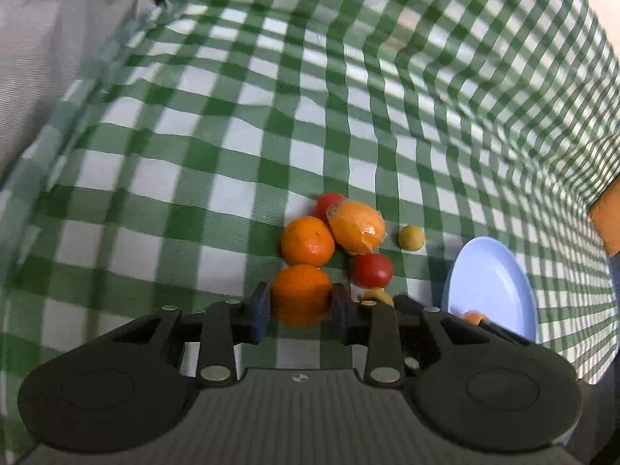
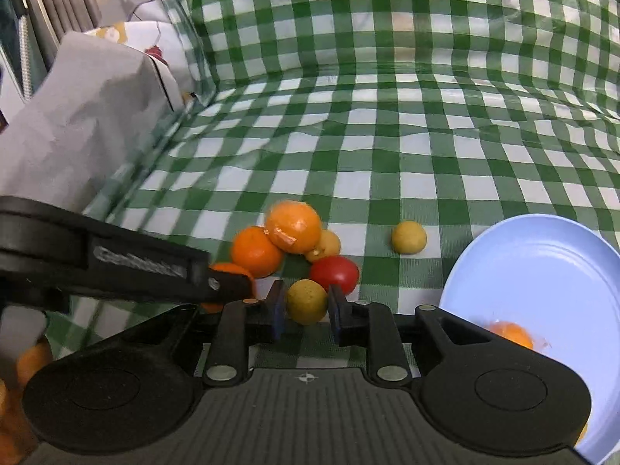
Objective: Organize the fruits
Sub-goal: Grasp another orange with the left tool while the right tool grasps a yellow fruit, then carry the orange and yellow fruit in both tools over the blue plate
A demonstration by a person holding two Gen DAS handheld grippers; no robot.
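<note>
Barely started, I'd say: one wrapped orange fruit (image 2: 510, 334) sits in the smooth pale-blue plate (image 2: 550, 271), right of the right hand-held gripper (image 2: 306, 310). That one's clamped on a matte yellow ball-shaped fruit (image 2: 306, 301). The left hand-held gripper (image 1: 300, 308) pinches a dimpled mandarin (image 1: 301, 294) (rest heaped just ahead on the glossy checked cloth (image 1: 271, 124)).

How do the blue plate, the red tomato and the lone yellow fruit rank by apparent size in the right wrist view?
1. blue plate, though nearest the camera
2. red tomato
3. lone yellow fruit, slightly smaller, also farther off
</note>
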